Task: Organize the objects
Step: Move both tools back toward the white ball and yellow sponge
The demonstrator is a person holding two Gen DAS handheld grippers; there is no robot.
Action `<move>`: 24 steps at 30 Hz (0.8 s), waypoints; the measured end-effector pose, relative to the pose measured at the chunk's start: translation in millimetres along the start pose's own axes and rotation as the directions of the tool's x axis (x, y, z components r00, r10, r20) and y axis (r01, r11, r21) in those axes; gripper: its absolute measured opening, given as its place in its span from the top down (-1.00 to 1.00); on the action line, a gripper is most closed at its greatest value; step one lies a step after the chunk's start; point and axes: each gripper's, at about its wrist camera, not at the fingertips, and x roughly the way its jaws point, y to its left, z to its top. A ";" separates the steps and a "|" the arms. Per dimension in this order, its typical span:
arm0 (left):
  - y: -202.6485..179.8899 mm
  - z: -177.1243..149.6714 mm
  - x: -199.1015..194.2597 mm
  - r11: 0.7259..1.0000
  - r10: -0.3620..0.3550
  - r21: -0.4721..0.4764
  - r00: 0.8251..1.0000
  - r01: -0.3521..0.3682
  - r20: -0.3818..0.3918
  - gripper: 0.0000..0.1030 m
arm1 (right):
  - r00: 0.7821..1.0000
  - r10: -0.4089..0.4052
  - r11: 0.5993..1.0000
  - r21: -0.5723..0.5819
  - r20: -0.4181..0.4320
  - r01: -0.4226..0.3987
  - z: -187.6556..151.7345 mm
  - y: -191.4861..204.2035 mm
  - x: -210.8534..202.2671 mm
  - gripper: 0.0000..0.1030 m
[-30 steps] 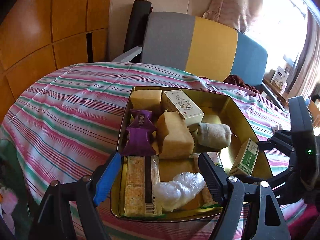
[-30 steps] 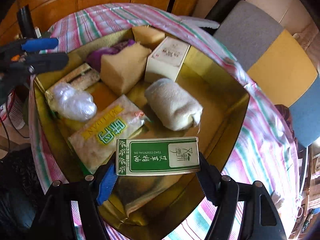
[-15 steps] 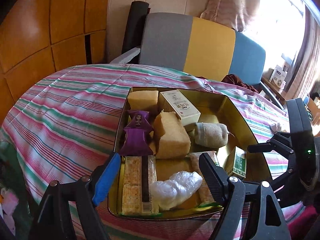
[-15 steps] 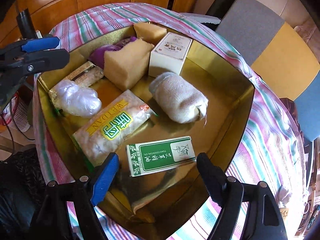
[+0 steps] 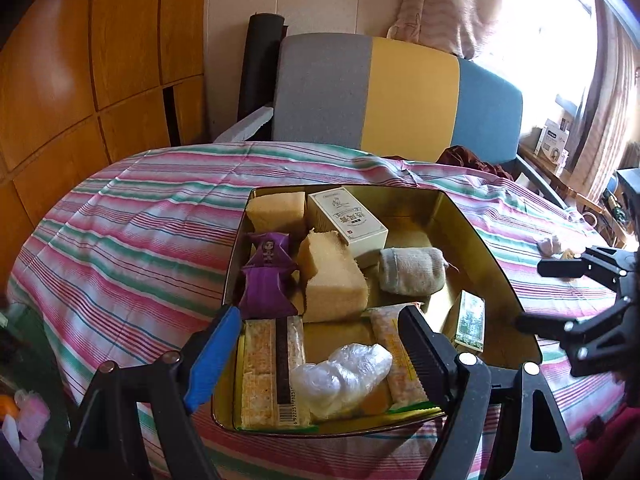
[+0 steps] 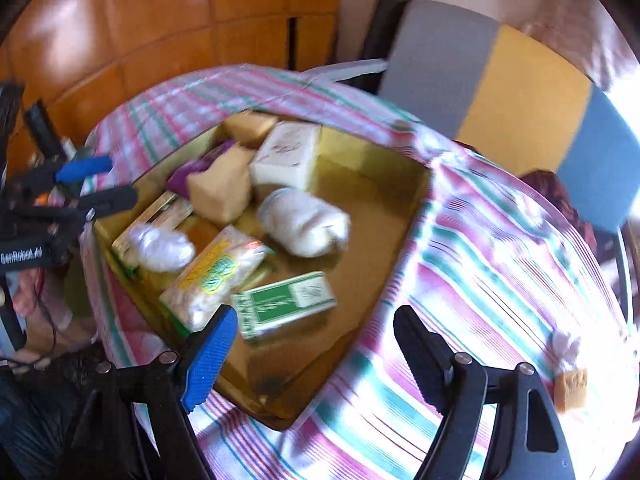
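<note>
In the gold tin (image 5: pixel 496 276), bare floor lies at two o'clock; boxes, sponges (image 5: pixel 334 280) and a rolled sock (image 5: pixel 412 272) crowd eleven o'clock.

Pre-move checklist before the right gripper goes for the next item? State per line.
1. Right gripper empty, jaws apart: ok.
2. Green box released, lying inside the gold tin: ok.
3. Left gripper empty and open over the tin's near edge: ok.
4. Loose items left on the striped cloth, a small tan block and a white bit: not ok, outside the tin.
5. Free floor space in the tin beside the rolled sock: ok.
6. What the white bit is: cannot tell, the right wrist view is blurred.
</note>
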 end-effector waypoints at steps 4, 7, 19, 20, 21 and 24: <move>-9.9 1.1 -2.0 1.000 -0.009 0.027 1.000 0.009 0.002 -0.59 | 0.999 -0.039 0.994 0.099 0.003 0.038 -10.3 -32.5 -4.8 -0.59; -18.9 2.3 -2.9 0.999 -0.014 0.052 1.000 0.014 0.003 -0.59 | 0.997 -0.074 0.982 0.171 0.001 0.073 -21.3 -56.8 -9.8 -0.59; -59.6 14.4 -2.9 0.988 -0.050 0.146 0.999 0.048 0.004 -0.64 | 0.970 -0.232 0.889 0.389 -0.068 0.240 -66.6 -157.9 -27.7 -0.59; -63.7 15.7 -2.8 0.987 -0.053 0.155 0.999 0.052 0.006 -0.64 | 0.965 -0.249 0.875 0.409 -0.076 0.259 -69.5 -168.2 -28.4 -0.59; -68.0 17.0 -2.3 0.985 -0.058 0.164 0.998 0.057 0.006 -0.65 | 0.960 -0.266 0.859 0.432 -0.084 0.276 -73.2 -179.3 -29.5 -0.59; -82.9 21.8 -0.7 0.979 -0.076 0.192 0.997 0.073 0.007 -0.65 | 0.943 -0.317 0.789 0.524 -0.098 0.320 -86.6 -213.4 -32.6 -0.59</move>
